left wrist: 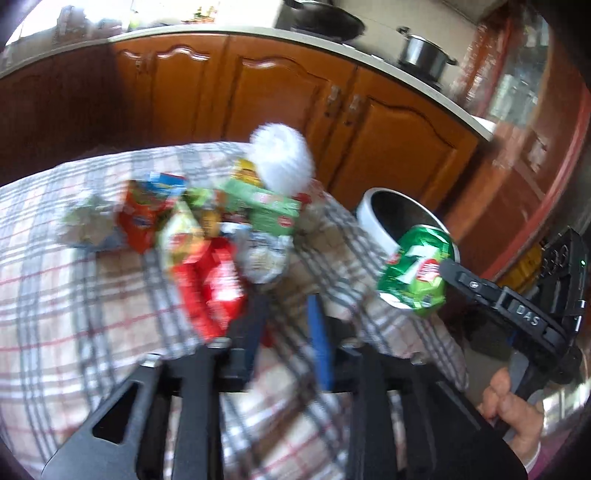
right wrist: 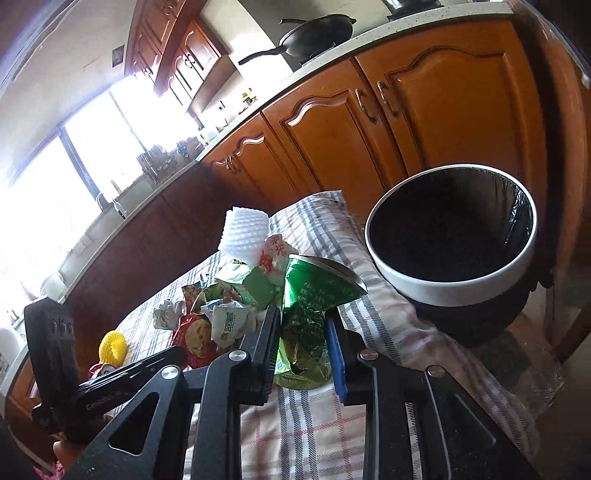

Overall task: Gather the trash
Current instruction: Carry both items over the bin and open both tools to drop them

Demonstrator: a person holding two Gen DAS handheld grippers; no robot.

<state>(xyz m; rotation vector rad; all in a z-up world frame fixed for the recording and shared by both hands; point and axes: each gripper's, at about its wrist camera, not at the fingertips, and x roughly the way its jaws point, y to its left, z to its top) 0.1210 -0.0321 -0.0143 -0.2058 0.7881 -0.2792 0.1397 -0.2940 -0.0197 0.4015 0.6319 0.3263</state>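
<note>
My right gripper (right wrist: 303, 325) is shut on a crushed green 7up can (right wrist: 308, 314), held above the table's right edge, close to the white-rimmed black bin (right wrist: 448, 284). In the left wrist view the can (left wrist: 415, 271) and right gripper (left wrist: 448, 271) hang in front of the bin (left wrist: 373, 218). My left gripper (left wrist: 286, 317) is open and empty over the checked tablecloth (left wrist: 74, 314), just short of a heap of trash: a red wrapper (left wrist: 216, 286), green carton (left wrist: 269, 210), orange packet (left wrist: 142, 218), crumpled paper (left wrist: 267, 254) and white foam net (left wrist: 282, 158).
Wooden kitchen cabinets (right wrist: 369, 122) stand behind the table and the bin. A yellow foam net (right wrist: 112, 349) lies at the left of the heap. A wok (right wrist: 314, 35) and a steel pot (left wrist: 424, 53) sit on the counter.
</note>
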